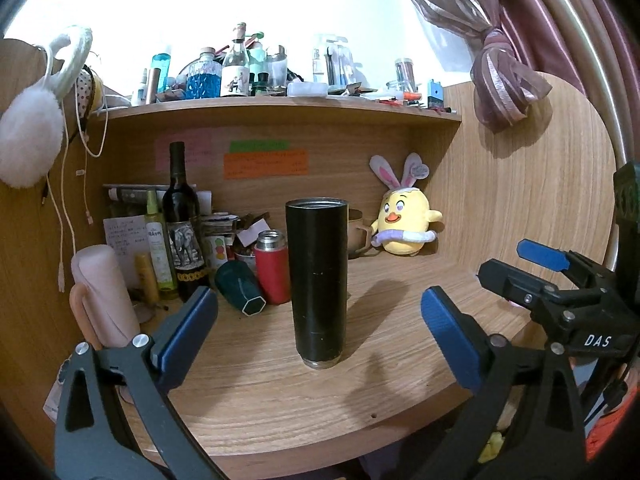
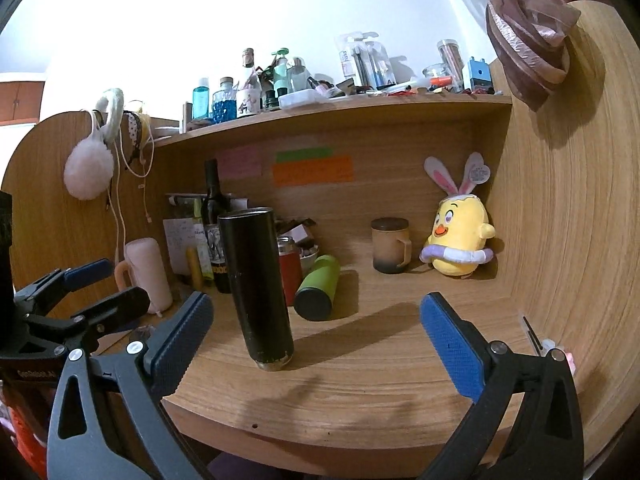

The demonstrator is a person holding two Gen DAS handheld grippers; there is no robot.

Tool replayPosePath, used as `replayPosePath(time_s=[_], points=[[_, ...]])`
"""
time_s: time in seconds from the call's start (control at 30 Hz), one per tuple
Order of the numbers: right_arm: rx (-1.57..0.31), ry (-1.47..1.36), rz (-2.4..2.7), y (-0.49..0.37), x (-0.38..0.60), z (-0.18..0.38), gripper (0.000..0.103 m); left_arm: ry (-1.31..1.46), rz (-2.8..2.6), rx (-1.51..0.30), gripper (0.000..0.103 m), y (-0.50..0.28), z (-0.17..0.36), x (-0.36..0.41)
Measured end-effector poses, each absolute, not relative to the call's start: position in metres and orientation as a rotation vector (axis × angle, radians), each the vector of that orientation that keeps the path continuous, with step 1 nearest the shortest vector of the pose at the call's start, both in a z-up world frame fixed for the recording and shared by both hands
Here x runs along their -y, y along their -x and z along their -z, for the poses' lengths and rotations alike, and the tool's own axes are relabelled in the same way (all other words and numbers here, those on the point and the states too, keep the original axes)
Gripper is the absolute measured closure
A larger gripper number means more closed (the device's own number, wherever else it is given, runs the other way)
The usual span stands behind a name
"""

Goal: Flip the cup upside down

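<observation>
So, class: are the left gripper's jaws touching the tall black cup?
Apart. The left wrist view shows the left gripper open, with bare desk visible between each blue pad and the black cup.

Mug [image 1: 357, 232] half behind cup [image 1: 317, 280]

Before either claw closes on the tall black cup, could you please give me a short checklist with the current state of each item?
1. Black cup upright on the desk, open end up: ok.
2. Left claw open wide enough to take the cup: ok.
3. Right claw open and holding nothing: ok.
4. Cup centred between the left claw's fingers: ok; for the right claw it sits off to the left: not ok.
5. Room around the cup for turning it: red flask and the lying green bottle are close behind: cannot tell.
6. Cup empty: cannot tell.
</observation>
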State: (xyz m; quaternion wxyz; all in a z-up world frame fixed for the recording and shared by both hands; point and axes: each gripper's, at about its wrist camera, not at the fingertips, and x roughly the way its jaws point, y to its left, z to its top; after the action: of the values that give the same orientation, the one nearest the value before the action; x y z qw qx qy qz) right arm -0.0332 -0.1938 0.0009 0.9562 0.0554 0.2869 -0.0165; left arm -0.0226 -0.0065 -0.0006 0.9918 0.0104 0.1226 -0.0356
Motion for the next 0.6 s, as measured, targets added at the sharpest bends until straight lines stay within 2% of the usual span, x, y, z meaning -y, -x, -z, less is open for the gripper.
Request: replayPosePath(time_s=[0.6], points=[[-0.581, -0.093, 0.012, 0.0307, 0.1864, -0.0019, 0.0, -0.009, 0.041, -0.247, 0.0, 0.0225, 0.0024, 0.0003]])
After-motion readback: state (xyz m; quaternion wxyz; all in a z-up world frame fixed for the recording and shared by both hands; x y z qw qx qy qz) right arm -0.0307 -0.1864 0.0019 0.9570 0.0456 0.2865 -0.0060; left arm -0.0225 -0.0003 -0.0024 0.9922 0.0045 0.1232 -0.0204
